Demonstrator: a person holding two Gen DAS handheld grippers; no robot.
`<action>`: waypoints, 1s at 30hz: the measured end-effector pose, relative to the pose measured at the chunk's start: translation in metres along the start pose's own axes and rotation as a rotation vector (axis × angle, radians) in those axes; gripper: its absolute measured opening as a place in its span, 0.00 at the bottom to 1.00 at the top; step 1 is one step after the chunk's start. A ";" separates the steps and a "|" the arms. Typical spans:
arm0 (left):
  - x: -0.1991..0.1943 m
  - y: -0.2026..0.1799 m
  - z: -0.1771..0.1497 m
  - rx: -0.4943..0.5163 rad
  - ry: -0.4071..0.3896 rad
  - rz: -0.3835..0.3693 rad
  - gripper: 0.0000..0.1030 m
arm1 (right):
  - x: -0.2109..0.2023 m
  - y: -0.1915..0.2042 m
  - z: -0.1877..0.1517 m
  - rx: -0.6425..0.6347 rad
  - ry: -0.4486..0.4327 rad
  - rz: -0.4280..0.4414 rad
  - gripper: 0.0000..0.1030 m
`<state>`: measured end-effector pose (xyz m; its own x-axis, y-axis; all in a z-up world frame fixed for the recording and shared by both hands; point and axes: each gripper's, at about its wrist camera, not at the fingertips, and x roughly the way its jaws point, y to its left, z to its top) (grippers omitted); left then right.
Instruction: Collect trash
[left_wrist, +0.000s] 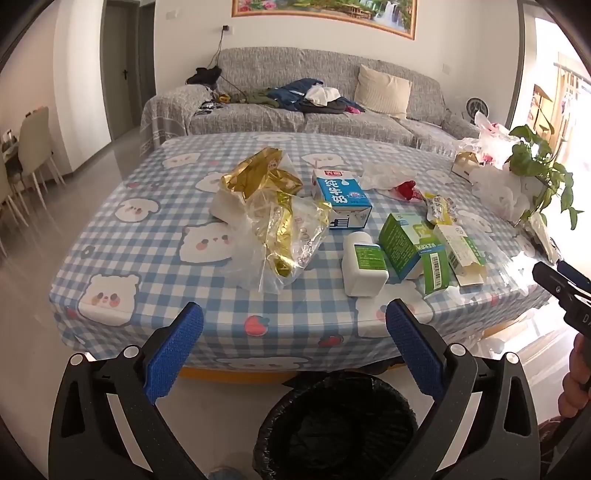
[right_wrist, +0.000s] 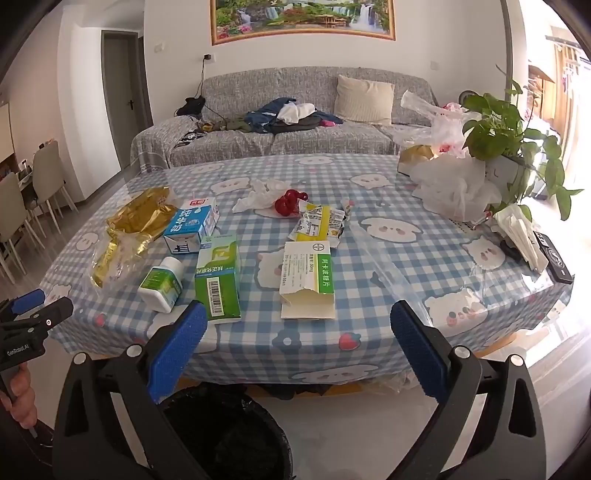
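Checked-cloth table (right_wrist: 369, 266), sofa (right_wrist: 295, 140) behind: one gold foil bag (left_wrist: 258, 177), one blue milk carton (left_wrist: 340, 195), two green-and-white medicine boxes (right_wrist: 218, 273), one white pill bottle (left_wrist: 364, 266), one red wrapper (right_wrist: 288, 202). Black-lined trash bin (left_wrist: 332, 424) on the floor at the near edge, partly cut off. Left gripper (left_wrist: 295, 325) and right gripper (right_wrist: 299, 328): jaws wide, empty, short of the table.

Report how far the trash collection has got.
Done: nothing visible; the black-lined bin looks empty. In hand: nothing; the left claw and right claw are both open short of the table. Left: gold wrapper, milk carton, white bottle, green box, white box, tissue.
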<state>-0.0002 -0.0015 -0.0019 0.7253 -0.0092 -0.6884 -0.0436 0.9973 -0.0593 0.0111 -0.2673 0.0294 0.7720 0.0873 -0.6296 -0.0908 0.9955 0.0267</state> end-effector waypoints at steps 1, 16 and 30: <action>0.000 0.000 0.000 0.002 0.001 0.001 0.94 | -0.002 -0.003 0.001 0.003 -0.002 0.004 0.93; -0.004 -0.008 0.002 0.006 -0.001 -0.013 0.94 | -0.003 -0.005 0.002 0.010 -0.006 0.006 0.93; -0.003 -0.008 0.002 0.002 0.001 -0.016 0.94 | -0.003 -0.005 0.001 0.006 -0.009 0.007 0.93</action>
<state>-0.0007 -0.0089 0.0025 0.7253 -0.0252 -0.6879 -0.0309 0.9971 -0.0691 0.0101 -0.2729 0.0323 0.7769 0.0942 -0.6225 -0.0921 0.9951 0.0356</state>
